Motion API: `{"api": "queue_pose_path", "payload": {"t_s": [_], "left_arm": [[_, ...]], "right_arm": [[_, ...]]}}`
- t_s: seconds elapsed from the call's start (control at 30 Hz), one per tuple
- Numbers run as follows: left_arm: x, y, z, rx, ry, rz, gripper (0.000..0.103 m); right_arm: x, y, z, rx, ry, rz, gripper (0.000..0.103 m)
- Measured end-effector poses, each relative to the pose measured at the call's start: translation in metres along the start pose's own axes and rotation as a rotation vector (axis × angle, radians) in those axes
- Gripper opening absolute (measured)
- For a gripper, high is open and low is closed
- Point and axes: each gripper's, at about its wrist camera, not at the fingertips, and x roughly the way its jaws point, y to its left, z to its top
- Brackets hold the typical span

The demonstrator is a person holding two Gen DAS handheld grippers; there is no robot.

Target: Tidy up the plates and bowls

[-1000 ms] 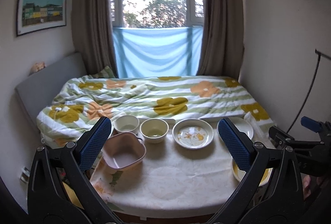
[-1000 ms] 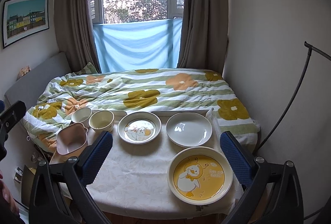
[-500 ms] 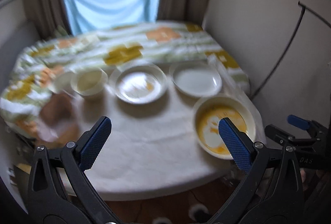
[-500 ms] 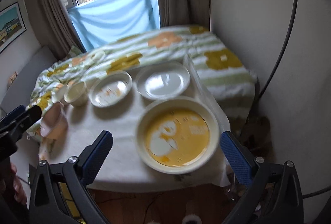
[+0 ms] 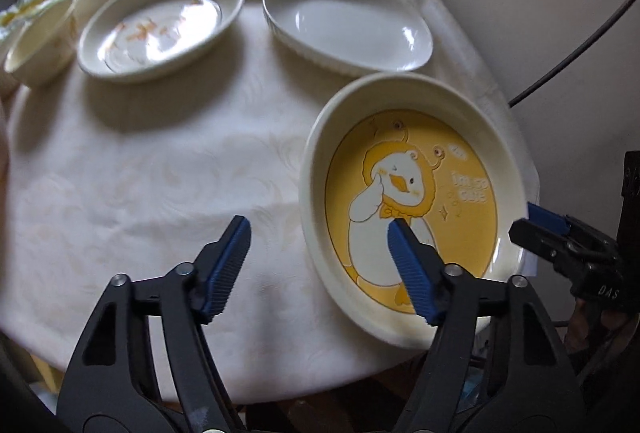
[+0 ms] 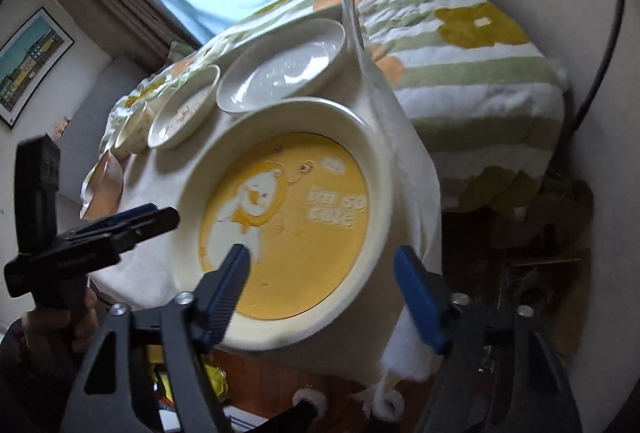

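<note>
A cream plate with a yellow duck picture [image 5: 460, 137] [image 6: 312, 193] lies at the table's near right corner. My left gripper [image 5: 318, 229] is open over its left rim, one pad above the cloth, the other above the duck; the jaws are closing, the pads clear of the plate. My right gripper [image 6: 322, 253] is open and closing astride the plate's near right rim, not pressing on it. Behind stand a plain white plate [image 5: 348, 21] [image 6: 284, 73], a smaller patterned plate [image 5: 160, 29] [image 6: 184, 109] and a cream bowl [image 5: 36, 45] [image 6: 132, 129].
The white tablecloth [image 5: 140, 173] covers a small round table pushed against a bed with a flowered quilt [image 6: 460, 45]. A wall and a black cable [image 5: 580, 45] are close on the right. A pink bowl [image 6: 106, 185] sits at the far left. The floor below holds clutter.
Both grippers came down and tilted toward the table, closing in on the yellow duck plate. Their jaws have narrowed from wide open. The dishes have not moved.
</note>
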Motion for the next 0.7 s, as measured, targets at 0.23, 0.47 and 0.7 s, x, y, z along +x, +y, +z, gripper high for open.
{"api": "queue_pose_path", "payload": {"t_s": [0.23, 0.47, 0.7], "left_arm": [[0.015, -0.002, -0.003, -0.018, 0.024, -0.008, 0.029], [0.021, 0.002, -0.002, -0.047, 0.014, -0.021, 0.022], [0.019, 0.001, -0.002, -0.034, 0.003, 0.011, 0.022]], "right_arm": [[0.014, -0.019, 0.015, -0.059, 0.014, 0.022, 0.032], [0.024, -0.03, 0.025, -0.078, 0.032, 0.022, 0.016], [0.026, -0.029, 0.028, -0.111, 0.03, 0.016, 0.016]]}}
